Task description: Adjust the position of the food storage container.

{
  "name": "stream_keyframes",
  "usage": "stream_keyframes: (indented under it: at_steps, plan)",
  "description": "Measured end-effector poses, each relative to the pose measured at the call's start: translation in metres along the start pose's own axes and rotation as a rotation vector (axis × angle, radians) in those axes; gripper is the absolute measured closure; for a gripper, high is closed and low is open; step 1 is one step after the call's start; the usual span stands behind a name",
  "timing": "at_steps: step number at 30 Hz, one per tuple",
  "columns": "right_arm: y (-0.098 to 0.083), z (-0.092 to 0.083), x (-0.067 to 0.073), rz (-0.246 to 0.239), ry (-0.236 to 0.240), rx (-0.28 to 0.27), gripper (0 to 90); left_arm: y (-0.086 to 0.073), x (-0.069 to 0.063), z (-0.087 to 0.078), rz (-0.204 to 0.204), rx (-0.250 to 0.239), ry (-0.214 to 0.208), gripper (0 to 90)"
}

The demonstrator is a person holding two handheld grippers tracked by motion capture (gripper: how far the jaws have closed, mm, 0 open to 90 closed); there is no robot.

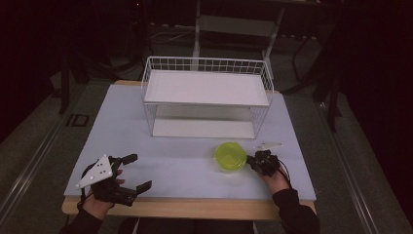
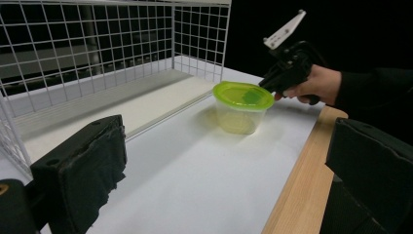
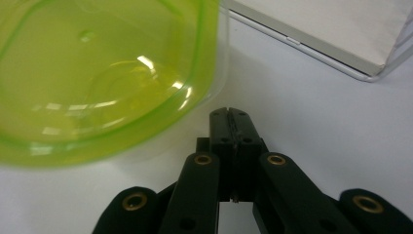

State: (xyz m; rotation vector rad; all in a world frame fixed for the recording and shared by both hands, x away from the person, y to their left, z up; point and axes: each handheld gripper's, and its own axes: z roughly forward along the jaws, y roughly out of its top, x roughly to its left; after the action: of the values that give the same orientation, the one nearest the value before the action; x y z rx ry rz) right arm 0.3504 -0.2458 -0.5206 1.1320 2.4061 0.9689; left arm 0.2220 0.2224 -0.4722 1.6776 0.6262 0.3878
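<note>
A clear tub with a lime-green lid (image 1: 231,156) stands on the pale table top, right of centre and in front of the wire rack. My right gripper (image 1: 250,160) lies just to its right with the jaws shut together and nothing between them. In the right gripper view the shut tips (image 3: 230,115) sit a short way from the tub's wall (image 3: 97,73); I cannot tell whether they touch it. My left gripper (image 1: 138,172) rests near the front left corner, open and holding nothing. The left gripper view shows the tub (image 2: 242,107) farther off with the right gripper (image 2: 263,85) at its lid edge.
A white wire rack (image 1: 207,66) with an upper and a lower shelf stands at the back middle of the table (image 1: 170,165); its mesh (image 2: 97,48) is close on the left in the left gripper view. A wooden strip (image 1: 195,207) edges the table front. Dark floor surrounds it.
</note>
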Motion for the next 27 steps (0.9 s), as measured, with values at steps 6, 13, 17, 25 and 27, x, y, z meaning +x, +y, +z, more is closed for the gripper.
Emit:
stream_keyframes:
  at_steps: [6, 13, 17, 25, 27]
  plan:
    - [0.003, 0.008, -0.003, 0.015, 0.022, 0.002, 89.9, 0.0, 0.0, -0.001, 0.003, -0.002, -0.001, 2.1]
    - [0.002, 0.011, 0.006, 0.003, 0.061, 0.021, 89.9, 0.001, -0.001, -0.001, 0.007, -0.002, -0.002, 2.1]
    - [0.002, 0.011, 0.017, -0.024, 0.088, 0.028, 89.9, 0.001, 0.0, -0.001, 0.007, -0.002, 0.0, 2.1]
    - [0.002, 0.012, 0.037, -0.058, 0.135, 0.035, 89.9, 0.001, -0.001, 0.0, 0.009, -0.002, -0.001, 2.1]
    - [0.004, 0.015, 0.044, -0.075, 0.148, 0.037, 89.9, 0.0, -0.001, 0.0, 0.009, 0.0, -0.003, 2.1]
